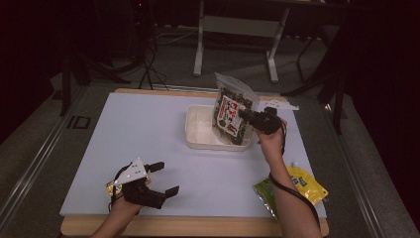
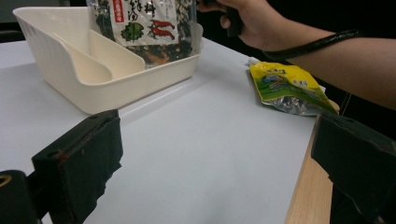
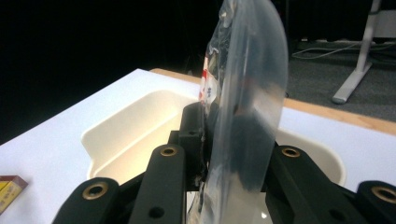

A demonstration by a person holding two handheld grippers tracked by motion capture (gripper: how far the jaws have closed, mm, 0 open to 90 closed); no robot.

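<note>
A clear bag of dark dried food with a red and white label (image 1: 232, 110) (image 2: 147, 25) (image 3: 243, 107) stands upright over the right end of a cream plastic basket (image 1: 198, 133) (image 2: 70, 70) (image 3: 121, 135). My right gripper (image 1: 246, 116) (image 3: 219, 140) is shut on this bag, its jaws pinching the bag's edge. Whether the bag's bottom rests in the basket I cannot tell. My left gripper (image 1: 165, 179) (image 2: 210, 158) stands open near the table's front left, nothing between its jaws.
A yellow and green pouch with a spout (image 1: 297, 187) (image 2: 285, 86) lies at the front right of the white table top (image 1: 148, 134), beside the right forearm. A small box corner (image 3: 9, 189) lies left of the basket. Desk legs and cables stand beyond the table.
</note>
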